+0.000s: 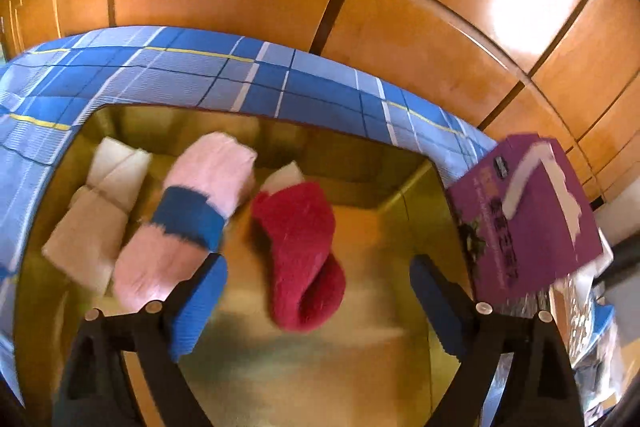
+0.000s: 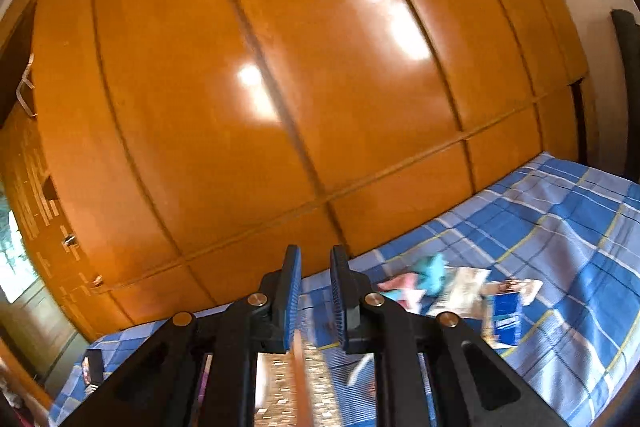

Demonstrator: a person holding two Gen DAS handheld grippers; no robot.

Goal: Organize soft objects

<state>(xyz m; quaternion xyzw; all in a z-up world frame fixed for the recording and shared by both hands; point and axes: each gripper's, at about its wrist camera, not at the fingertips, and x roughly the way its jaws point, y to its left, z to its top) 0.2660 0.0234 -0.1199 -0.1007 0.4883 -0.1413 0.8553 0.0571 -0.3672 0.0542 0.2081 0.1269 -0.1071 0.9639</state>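
Observation:
The left wrist view looks down into an open cardboard box. A fuzzy red sock lies in its middle. Left of it are a pink sock with a blue band and folded cream cloths. My left gripper is open wide above the box, its blue pads either side of the red sock and clear of it. My right gripper is raised over the bed, shut to a narrow slit with nothing seen between its tips. Pink and teal soft pieces lie on the bed ahead of it.
The box sits on a bed with a blue plaid sheet. A purple carton stands at the box's right rim. Glossy wooden wardrobe doors rise behind the bed. Papers and a small blue packet lie near the soft pieces.

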